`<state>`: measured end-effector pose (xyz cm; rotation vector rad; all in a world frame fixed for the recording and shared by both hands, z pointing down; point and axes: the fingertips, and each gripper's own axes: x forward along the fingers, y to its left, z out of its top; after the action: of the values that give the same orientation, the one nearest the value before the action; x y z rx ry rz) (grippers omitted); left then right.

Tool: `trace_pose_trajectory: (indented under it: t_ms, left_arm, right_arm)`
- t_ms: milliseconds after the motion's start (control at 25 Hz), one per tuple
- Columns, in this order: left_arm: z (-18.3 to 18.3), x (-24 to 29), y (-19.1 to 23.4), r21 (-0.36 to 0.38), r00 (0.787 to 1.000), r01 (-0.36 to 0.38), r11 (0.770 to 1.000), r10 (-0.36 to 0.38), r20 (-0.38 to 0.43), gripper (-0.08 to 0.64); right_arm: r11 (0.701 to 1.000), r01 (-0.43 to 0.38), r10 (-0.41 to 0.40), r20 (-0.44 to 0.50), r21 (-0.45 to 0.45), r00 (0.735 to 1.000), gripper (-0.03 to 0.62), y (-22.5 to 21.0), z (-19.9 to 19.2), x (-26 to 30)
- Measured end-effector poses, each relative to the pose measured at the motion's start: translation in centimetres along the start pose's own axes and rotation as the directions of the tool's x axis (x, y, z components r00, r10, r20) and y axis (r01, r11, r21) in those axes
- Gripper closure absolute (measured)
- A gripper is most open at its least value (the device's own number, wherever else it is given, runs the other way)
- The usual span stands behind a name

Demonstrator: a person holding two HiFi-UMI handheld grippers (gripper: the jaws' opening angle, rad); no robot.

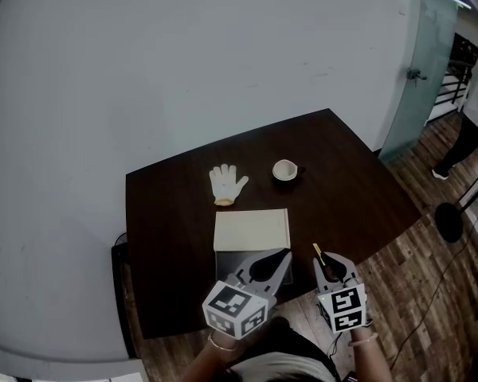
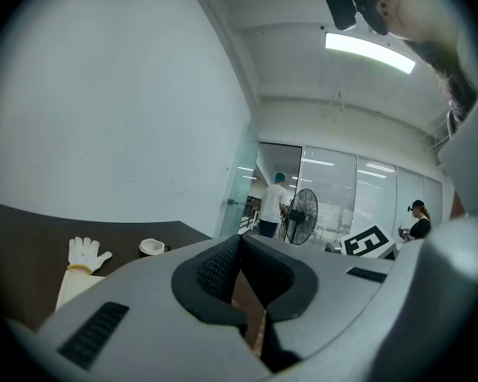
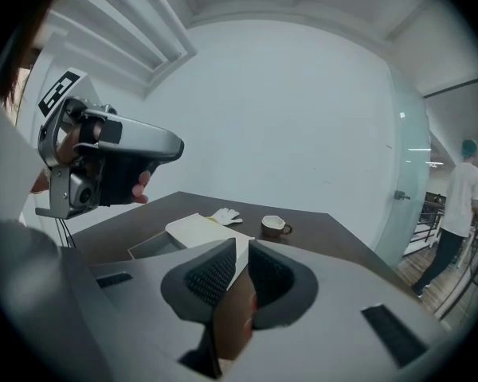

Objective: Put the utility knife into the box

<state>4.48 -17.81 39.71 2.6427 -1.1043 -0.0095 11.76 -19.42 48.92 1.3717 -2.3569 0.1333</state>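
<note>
Left gripper (image 2: 239,243): jaws pressed together at the tips, nothing between them. Right gripper (image 3: 240,249): jaws a narrow slit apart, nothing pinched, and the cream lid (image 3: 195,228) shows through the slit. The utility knife (image 1: 319,255) lies on the dark table (image 1: 350,189) near its front edge, just ahead and left of the right jaws, yellow end pointing away. It is outside the open box (image 1: 225,259), which sits below and ahead of the left jaws. The lid lies against the box's far side, with a white glove (image 1: 227,184) and a cup (image 1: 285,169) farther ahead, well apart from both pairs of jaws.
</note>
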Motion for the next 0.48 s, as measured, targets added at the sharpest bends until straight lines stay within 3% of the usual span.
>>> trace_pose_trajectory:
  t_ms: [480]
  left_arm:
    - [0.0,2.2,1.3,-0.007,0.999,-0.026,1.0,0.026,-0.018,0.541]
  right_arm:
    - [0.998,-0.033,0.027,-0.095,-0.062,0.995,0.525,-2.7,-3.6,2.9]
